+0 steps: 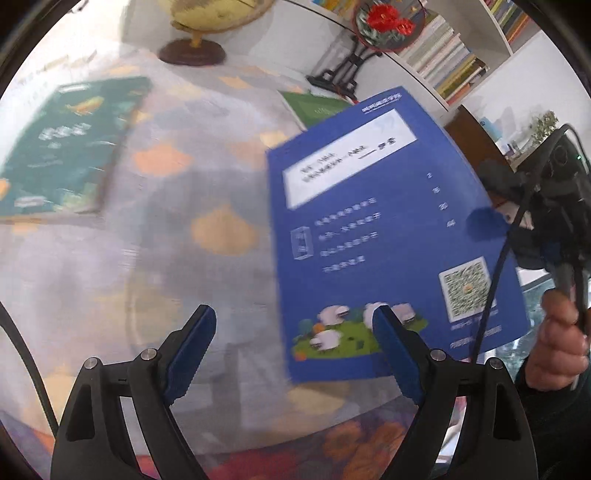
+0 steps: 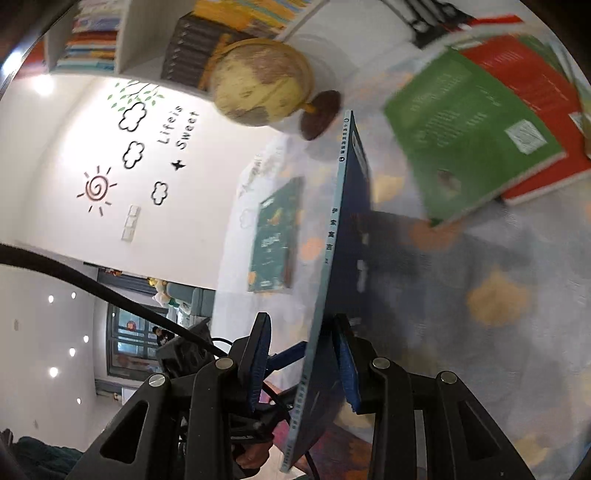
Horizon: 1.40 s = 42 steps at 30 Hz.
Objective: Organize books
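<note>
A blue book (image 1: 388, 229) hangs above the table, held by my right gripper (image 1: 487, 225) at its right edge. In the right wrist view the book (image 2: 332, 258) stands edge-on between the two fingers, and my right gripper (image 2: 303, 354) is shut on it. My left gripper (image 1: 293, 325) is open and empty, low over the table, left of the blue book's lower corner. A dark teal book (image 1: 70, 147) lies flat at the left; it also shows in the right wrist view (image 2: 273, 236). A green book (image 2: 469, 129) lies on a red book (image 2: 535, 99).
A globe (image 2: 258, 81) on a brown base stands at the back of the table. A black stand with a red flower ornament (image 1: 384, 26) stands beside a shelf of books (image 1: 447, 62). The patterned tablecloth (image 1: 184, 229) covers the table.
</note>
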Available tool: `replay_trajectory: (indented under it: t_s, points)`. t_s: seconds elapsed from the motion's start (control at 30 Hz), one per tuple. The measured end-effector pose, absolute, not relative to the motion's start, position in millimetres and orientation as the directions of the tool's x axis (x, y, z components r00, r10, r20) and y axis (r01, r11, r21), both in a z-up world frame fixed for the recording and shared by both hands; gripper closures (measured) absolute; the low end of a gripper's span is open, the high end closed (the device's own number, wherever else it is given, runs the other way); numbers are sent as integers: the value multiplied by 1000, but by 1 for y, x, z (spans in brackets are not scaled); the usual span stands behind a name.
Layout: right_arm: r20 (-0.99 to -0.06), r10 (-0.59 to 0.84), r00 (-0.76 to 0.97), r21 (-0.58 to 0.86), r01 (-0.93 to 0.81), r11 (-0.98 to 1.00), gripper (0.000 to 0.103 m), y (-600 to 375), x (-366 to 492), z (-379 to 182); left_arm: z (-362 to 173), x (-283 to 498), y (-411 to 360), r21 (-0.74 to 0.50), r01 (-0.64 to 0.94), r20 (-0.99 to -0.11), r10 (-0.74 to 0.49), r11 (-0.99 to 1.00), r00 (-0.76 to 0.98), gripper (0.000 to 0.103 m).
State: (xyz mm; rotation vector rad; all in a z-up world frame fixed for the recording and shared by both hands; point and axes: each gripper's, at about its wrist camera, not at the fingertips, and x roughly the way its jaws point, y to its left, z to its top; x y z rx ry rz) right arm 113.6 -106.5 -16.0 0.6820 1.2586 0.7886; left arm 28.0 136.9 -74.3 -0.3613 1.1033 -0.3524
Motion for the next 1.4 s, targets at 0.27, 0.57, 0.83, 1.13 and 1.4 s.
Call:
replay_trajectory:
  t_s: [0.27,0.57,0.83,1.13,1.4]
  points:
    - [-542,838,62,810,-225,541,69,-13,105,-7,-59,11,231,-303,-60,-848,-240,951,473,18]
    - [-646,764,5,743,-228,630,69,56,89,-48,-77,2,295,-265,-162,-878,-168,951,448,20]
    - [-826,535,178,509,-173,843,54,25,73,-70,-89,30,264,-296,-20,-876,-263,955,405,20]
    - [-909,324,264,281,-187,941,66,27,64,-97,-103,52,245,-307,42,-878,-300,951,372,35]
    - [-900,360,245,321,-186,929,71,37,63,-113,-103,51,240,-319,69,-869,-321,945,377,42]
